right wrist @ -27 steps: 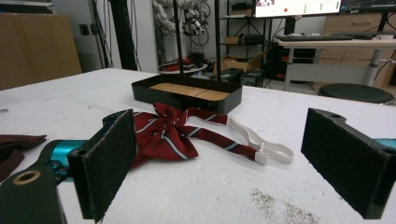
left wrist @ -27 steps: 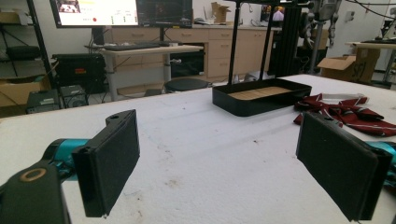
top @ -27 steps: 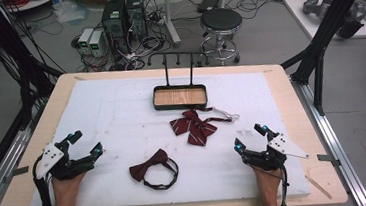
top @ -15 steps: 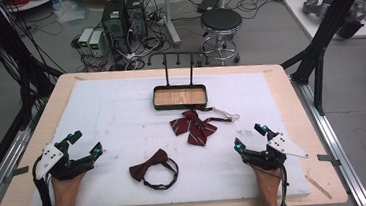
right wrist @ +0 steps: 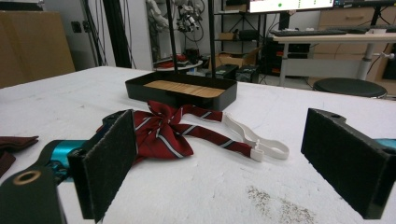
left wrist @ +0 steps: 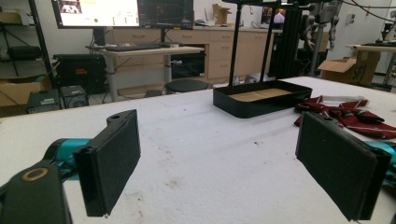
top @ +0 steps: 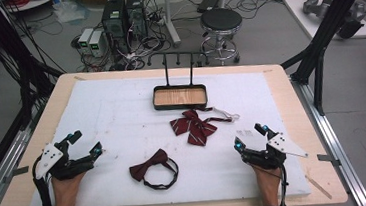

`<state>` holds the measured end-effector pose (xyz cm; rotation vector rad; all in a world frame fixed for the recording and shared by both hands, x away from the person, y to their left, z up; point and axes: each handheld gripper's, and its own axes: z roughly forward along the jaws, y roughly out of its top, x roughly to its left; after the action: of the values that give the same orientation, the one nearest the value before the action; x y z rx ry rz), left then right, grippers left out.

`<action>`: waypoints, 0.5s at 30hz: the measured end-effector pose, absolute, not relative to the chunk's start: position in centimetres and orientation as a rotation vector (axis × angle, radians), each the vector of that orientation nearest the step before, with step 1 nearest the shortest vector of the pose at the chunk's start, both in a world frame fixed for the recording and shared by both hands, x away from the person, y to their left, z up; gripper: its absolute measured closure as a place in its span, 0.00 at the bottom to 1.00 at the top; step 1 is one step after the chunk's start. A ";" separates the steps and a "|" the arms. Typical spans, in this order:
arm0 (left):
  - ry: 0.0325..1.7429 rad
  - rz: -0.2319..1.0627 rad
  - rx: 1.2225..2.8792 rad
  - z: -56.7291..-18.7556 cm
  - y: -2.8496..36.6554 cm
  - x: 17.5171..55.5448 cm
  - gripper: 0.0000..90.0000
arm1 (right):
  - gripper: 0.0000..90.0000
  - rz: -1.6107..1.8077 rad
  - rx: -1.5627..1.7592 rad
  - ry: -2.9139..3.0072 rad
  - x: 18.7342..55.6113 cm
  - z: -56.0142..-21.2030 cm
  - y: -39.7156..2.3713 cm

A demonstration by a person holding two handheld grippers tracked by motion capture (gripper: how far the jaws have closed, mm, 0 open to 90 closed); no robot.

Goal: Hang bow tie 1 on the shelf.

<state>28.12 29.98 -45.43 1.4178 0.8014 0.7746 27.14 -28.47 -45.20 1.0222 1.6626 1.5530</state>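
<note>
Resting on the white tabletop (top: 121, 113), both the left gripper (top: 85, 144) and right gripper (top: 248, 136) have jaws wide apart, empty. Between them lie a striped red bow tie (top: 193, 127), white strap trailing, just before the black tray (top: 180, 96), and a plain maroon bow tie (top: 149, 165), nearer.

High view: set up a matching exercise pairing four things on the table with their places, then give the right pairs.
Things:
1. striped red fabric bow tie
2. plain dark red bow tie with black strap
3. black metal tray with wooden floor
4. right gripper

Places:
A. far middle of the white mat
B. near right of the mat
C. just in front of the tray
D. near middle, between the two hands

Pairs: 1-C, 2-D, 3-A, 4-B
</note>
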 end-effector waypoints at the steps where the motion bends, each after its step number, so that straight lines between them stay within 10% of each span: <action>1: 0.802 0.774 1.419 -45.4 30.0 28.1 0.16 | 0.11 1.553 1.024 1.663 27.2 -45.2 -28.5; 15: 0.811 0.773 1.423 -45.4 30.0 28.2 0.17 | 0.11 1.514 1.061 1.783 28.4 -42.9 -27.6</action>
<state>28.20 29.98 -45.40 1.4226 0.8113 0.7725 28.43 -27.62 -42.88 1.0605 1.7834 1.5144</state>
